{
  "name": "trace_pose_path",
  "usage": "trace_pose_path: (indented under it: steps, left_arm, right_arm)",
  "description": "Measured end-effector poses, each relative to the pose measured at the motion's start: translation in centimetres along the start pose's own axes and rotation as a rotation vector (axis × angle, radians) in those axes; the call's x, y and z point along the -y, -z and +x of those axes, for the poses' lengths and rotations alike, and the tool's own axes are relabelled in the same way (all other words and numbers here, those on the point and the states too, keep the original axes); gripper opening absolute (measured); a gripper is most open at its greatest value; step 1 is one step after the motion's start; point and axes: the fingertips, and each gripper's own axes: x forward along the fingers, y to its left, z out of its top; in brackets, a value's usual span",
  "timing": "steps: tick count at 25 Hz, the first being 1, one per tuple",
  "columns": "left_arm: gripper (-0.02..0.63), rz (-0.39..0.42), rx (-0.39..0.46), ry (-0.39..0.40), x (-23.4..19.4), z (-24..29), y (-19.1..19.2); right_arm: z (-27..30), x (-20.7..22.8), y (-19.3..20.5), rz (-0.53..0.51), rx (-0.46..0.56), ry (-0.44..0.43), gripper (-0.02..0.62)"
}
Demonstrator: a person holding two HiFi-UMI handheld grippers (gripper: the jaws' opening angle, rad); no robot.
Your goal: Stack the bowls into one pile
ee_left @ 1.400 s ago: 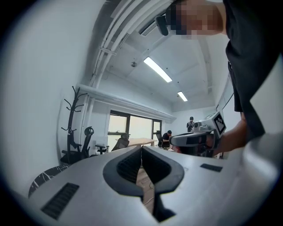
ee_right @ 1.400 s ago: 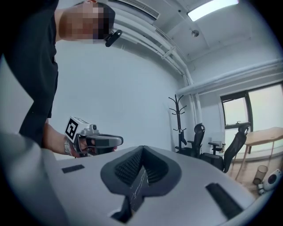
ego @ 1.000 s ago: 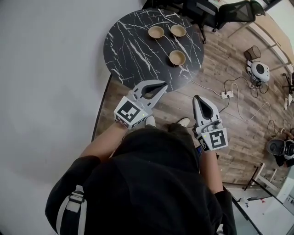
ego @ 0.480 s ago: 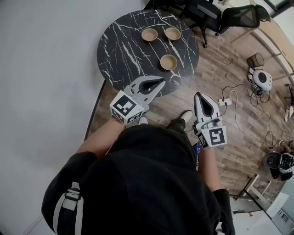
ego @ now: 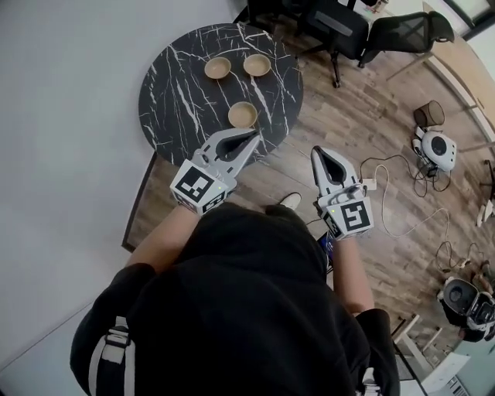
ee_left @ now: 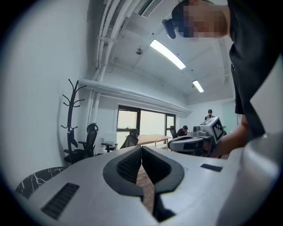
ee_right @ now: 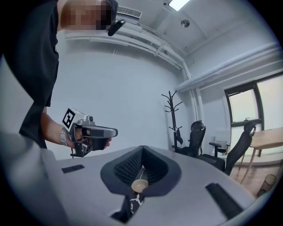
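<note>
Three tan bowls stand apart on a round black marble table [ego: 178, 93]: one at the back left [ego: 217, 68], one at the back right [ego: 257, 65], and one nearer me [ego: 243, 114]. My left gripper [ego: 252, 137] is held over the table's near edge, short of the nearest bowl, jaws shut and empty. My right gripper [ego: 315, 151] hangs over the wood floor right of the table, also shut and empty. In the right gripper view a bowl [ee_right: 140, 186] shows through the gap behind the shut tips [ee_right: 141, 149]. The left gripper view looks past its tips [ee_left: 141, 148] at the right gripper [ee_left: 194, 141].
Black office chairs [ego: 340, 23] stand behind the table. A power strip with cables [ego: 370, 182] and a white device [ego: 437, 147] lie on the floor to the right. A coat stand [ee_right: 174, 114] is by the white wall.
The table and bowls have slid left in the head view as the person walks. Both grippers have travelled along side by side, still shut and empty.
</note>
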Motion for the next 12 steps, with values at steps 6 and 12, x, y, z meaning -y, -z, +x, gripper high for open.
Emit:
trace_pose_path:
  steps: [6, 12]
  left_arm:
    - [0.005, 0.006, -0.033, -0.081, 0.9, 3.2, 0.6]
    - [0.005, -0.025, -0.050, -0.168, -1.2, 3.8, 1.7]
  right_arm:
    - [0.5, 4.1, 1.3, 0.033, -0.005, -0.066, -0.009]
    - [3.7, 5.0, 2.8, 0.055, -0.047, -0.157, -0.008]
